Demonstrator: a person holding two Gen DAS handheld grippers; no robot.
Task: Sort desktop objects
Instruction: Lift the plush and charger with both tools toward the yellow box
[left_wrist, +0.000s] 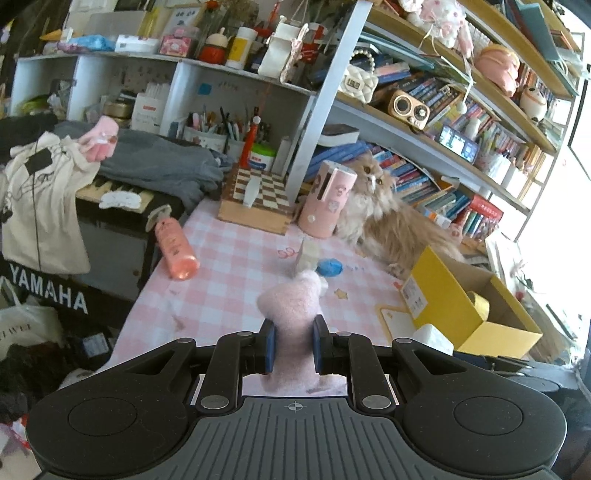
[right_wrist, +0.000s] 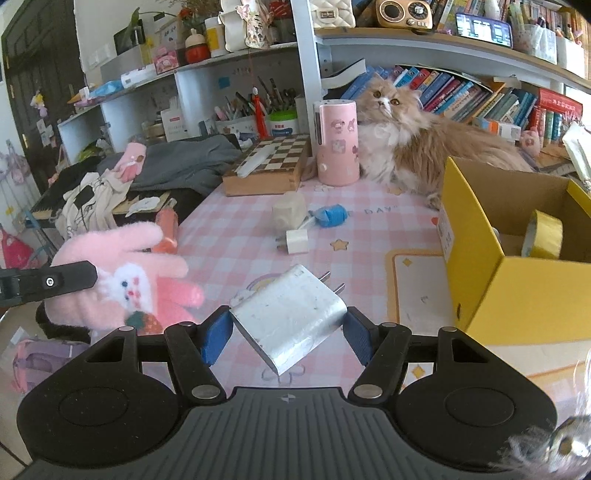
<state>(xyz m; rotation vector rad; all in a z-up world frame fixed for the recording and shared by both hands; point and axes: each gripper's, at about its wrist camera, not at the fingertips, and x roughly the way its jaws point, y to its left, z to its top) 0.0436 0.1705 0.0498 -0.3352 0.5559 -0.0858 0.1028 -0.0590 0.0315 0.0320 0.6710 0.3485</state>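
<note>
My left gripper (left_wrist: 293, 347) is shut on a fluffy pink glove (left_wrist: 291, 314), held above the near edge of the pink checked table (left_wrist: 229, 266). The glove, with a white bunny face, also shows at the left of the right wrist view (right_wrist: 125, 273) beside a left finger (right_wrist: 55, 282). My right gripper (right_wrist: 284, 332) is shut on a large white charger (right_wrist: 291, 317) with its prongs pointing away. A small white plug (right_wrist: 297, 242), a beige cube (right_wrist: 288, 216) and a blue wrapped object (right_wrist: 330, 216) lie mid-table.
An open yellow box (right_wrist: 517, 280) with a yellow tape roll (right_wrist: 543, 234) stands at the right. A fluffy cat (right_wrist: 417, 147) sits behind it beside a pink canister (right_wrist: 338, 142) and a chessboard box (right_wrist: 269, 164). A pink bottle (left_wrist: 173, 243) lies at the left edge.
</note>
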